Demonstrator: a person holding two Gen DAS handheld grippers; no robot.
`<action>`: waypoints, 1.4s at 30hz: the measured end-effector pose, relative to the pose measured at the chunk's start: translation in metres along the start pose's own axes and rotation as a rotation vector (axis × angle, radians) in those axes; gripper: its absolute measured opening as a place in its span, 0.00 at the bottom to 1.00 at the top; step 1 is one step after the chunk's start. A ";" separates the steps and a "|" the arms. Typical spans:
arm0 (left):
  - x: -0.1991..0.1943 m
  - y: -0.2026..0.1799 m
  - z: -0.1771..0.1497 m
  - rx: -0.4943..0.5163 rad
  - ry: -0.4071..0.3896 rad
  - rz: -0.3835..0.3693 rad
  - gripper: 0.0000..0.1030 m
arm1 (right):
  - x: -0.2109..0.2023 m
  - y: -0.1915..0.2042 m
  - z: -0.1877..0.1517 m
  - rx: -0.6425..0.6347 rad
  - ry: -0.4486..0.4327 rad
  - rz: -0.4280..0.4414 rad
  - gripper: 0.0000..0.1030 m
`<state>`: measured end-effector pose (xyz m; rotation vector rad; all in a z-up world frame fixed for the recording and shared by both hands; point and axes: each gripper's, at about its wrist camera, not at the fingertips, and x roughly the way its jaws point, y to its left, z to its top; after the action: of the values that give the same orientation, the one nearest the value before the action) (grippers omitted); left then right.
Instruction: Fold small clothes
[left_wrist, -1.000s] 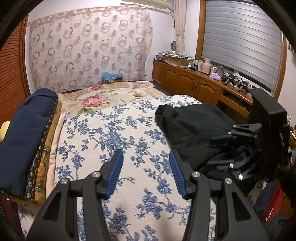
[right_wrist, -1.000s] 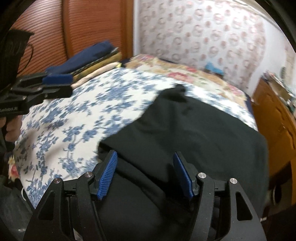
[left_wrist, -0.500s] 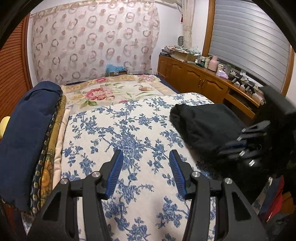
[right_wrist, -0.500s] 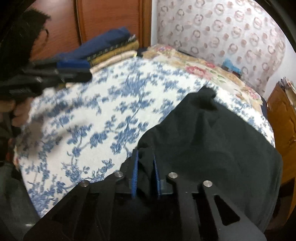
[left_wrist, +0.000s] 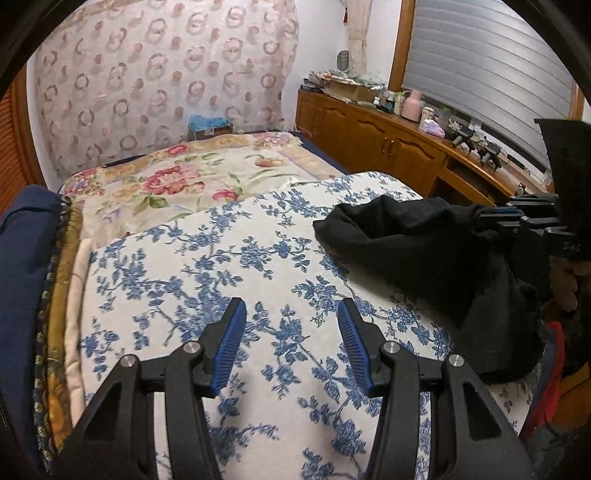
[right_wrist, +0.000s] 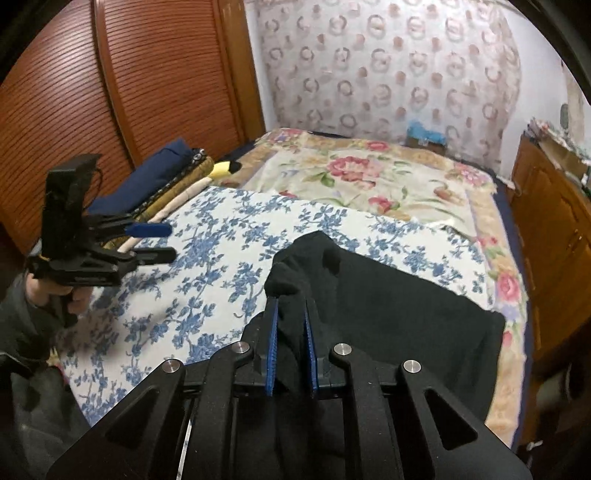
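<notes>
Since a second ago, the right gripper (right_wrist: 290, 325) has closed its jaws on a bunched fold of the black garment (right_wrist: 388, 314) and raised it off the quilt (right_wrist: 207, 258); the cloth that lay flat now rises in a peak to the blue pads. Meanwhile the left gripper (left_wrist: 291, 343) has slid across the quilt, away from the garment.

Largest in view is the bed, its blue-flowered quilt over a rose-patterned blanket (right_wrist: 369, 173). Most of the garment lies on the quilt's right half, its near edge hanging toward the bedside. Folded bedding (left_wrist: 22, 288) is stacked along the bed's left edge. In the left wrist view, the left gripper hovers over bare quilt, jaws about half open with nothing between them, well apart from the garment.
</notes>
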<state>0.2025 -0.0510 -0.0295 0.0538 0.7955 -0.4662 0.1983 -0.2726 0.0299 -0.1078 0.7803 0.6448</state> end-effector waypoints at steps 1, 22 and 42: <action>0.003 -0.001 0.001 0.003 0.007 -0.001 0.49 | 0.001 -0.001 0.001 0.009 -0.003 0.016 0.11; 0.024 -0.026 0.030 0.060 0.023 -0.026 0.49 | -0.007 -0.126 0.019 0.113 0.043 -0.388 0.07; 0.126 -0.034 0.086 0.044 0.145 -0.073 0.49 | 0.022 -0.165 -0.024 0.250 0.113 -0.358 0.66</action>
<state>0.3221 -0.1491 -0.0531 0.1001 0.9317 -0.5532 0.2903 -0.4015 -0.0258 -0.0528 0.9177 0.2004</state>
